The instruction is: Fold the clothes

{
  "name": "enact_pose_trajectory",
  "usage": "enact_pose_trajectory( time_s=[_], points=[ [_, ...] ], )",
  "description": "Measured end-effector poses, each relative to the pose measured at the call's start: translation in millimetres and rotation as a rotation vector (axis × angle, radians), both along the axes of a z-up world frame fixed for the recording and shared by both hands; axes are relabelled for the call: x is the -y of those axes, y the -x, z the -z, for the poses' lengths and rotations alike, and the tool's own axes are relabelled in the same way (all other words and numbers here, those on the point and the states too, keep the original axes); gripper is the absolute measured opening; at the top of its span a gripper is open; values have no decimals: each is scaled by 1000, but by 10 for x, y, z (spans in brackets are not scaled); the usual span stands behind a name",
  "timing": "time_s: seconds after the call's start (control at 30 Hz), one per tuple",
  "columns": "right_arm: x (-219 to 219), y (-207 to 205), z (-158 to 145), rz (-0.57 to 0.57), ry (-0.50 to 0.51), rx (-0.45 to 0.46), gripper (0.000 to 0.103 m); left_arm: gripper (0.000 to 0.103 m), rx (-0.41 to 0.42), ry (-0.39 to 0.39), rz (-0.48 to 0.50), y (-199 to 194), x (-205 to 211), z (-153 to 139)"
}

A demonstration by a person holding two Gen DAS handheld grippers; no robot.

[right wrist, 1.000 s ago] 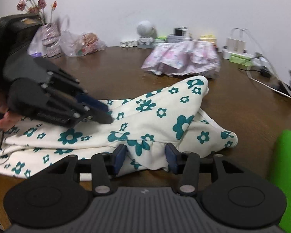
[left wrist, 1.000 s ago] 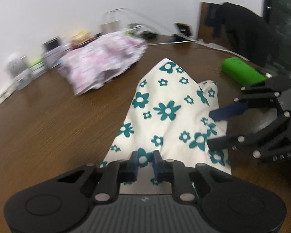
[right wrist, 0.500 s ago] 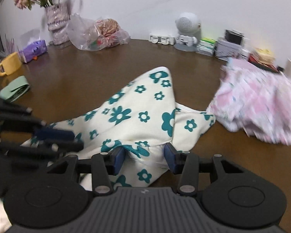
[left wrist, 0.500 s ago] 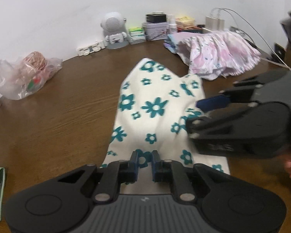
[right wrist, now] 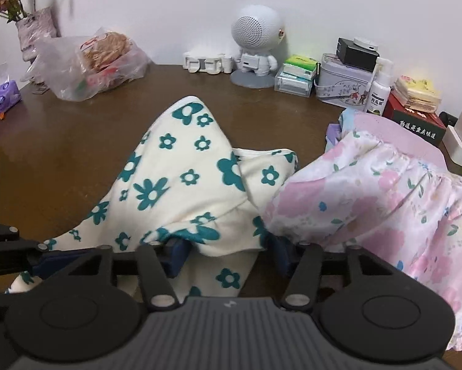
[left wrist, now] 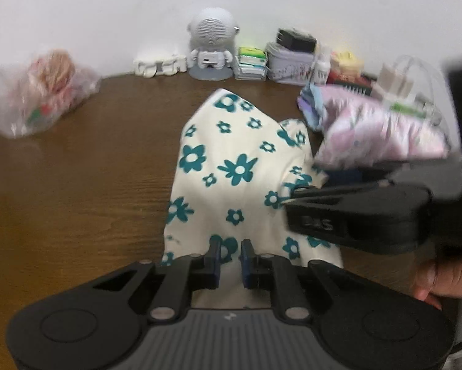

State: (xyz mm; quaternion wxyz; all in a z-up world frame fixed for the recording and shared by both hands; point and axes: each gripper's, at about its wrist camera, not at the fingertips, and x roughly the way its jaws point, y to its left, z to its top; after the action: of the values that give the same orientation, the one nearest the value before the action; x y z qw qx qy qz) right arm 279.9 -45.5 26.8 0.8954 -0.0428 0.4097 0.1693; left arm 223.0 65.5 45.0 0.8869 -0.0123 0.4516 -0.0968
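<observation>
- Left gripper [left wrist: 230, 254] pinches the near hem of the cream garment with teal flowers [left wrist: 231, 169], jaws nearly together, opening slightly.
- Right gripper [right wrist: 226, 254] straddles a bunched fold of that garment, jaws closing on it.
- Ahead of both, the garment stretches away to a peak on the table.
- Pink floral garment [right wrist: 385, 191] lies just right of the right gripper, touching the cream one.
- Beyond: robot-shaped speaker [right wrist: 255, 43], tin [right wrist: 342, 80], plastic bag [right wrist: 95, 61].
- Brown wooden table [right wrist: 61, 154], white wall [right wrist: 169, 0].

Cream garment [right wrist: 181, 185], teal flower print, bunched and partly lifted off table, touching pink floral garment [right wrist: 385, 203].
</observation>
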Motion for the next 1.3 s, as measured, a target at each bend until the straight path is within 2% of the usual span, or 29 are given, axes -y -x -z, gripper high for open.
enact_pose_trajectory(
  time_s=[0.07, 0.1, 0.13, 0.2, 0.23, 0.33, 0.4, 0.47, 0.57, 0.63, 0.67, 0.7, 0.77, 0.87, 0.97, 1.0, 1.07, 1.1, 1.13, 1.2, 1.27, 1.3],
  points=[
    [77, 120, -124, -3, -75, 18, 34, 22, -5, 62, -4, 140, -228, -164],
    [109, 210, -198, -11, -119, 27, 34, 33, 14, 82, -5, 269, -346, -277],
    [141, 347, -287, -25, -168, 39, 34, 49, 45, 97, 3, 449, -457, -398],
    [169, 646, -451, -60, -227, 68, 34, 68, 126, 120, 21, 923, -694, -599],
    [190, 822, -520, -81, -252, 81, 36, 73, 155, 122, 22, 1144, -790, -638],
    [244, 1468, -590, -155, -292, 96, 41, 75, 206, 86, 6, 1813, -1048, -533],
    [262, 1904, -507, -171, -274, 96, 43, 73, 175, 48, -34, 2120, -1182, -286],
    [244, 2312, -360, -193, -265, 87, 43, 62, 120, 33, -85, 2337, -1268, -43],
    [74, 2722, -166, -272, -249, 60, 42, 44, 98, 131, -129, 2577, -1362, 138],
    [-92, 2913, -76, -336, -218, 74, 35, 25, 109, 127, -115, 2677, -1299, 166],
    [-151, 2957, -33, -351, -203, 78, 34, 24, 115, 125, -108, 2727, -1268, 180],
    [-199, 2985, 10, -356, -186, 79, 28, 23, 119, 127, -108, 2785, -1237, 190],
    [-207, 3031, 65, -364, -155, 95, 24, 18, 128, 159, -102, 2910, -1157, 221],
    [-18, 3083, 38, -353, -105, 95, 19, 18, 152, 193, -61, 3216, -964, 261],
    [277, 3212, 21, -309, -76, 93, 20, 21, 206, 195, 51, 3472, -679, 313],
    [355, 3253, 10, -295, -80, 92, 22, 26, 232, 190, 80, 3534, -639, 319],
    [541, 3441, -68, -328, -106, 111, 23, 42, 267, 171, 145, 3648, -640, 294],
    [643, 3555, -113, -368, -119, 139, 28, 59, 281, 167, 173, 3714, -672, 273],
    [747, 3674, -159, -419, -130, 177, 41, 70, 290, 169, 203, 3782, -710, 251],
    [931, 3898, -215, -513, -151, 254, 57, 71, 306, 189, 247, 3897, -747, 244],
    [1029, 4065, -170, -578, -163, 311, 60, 71, 301, 205, 256, 3919, -720, 257],
    [1024, 4108, -126, -594, -161, 304, 60, 70, 293, 195, 241, 3926, -689, 271]
  ],
)
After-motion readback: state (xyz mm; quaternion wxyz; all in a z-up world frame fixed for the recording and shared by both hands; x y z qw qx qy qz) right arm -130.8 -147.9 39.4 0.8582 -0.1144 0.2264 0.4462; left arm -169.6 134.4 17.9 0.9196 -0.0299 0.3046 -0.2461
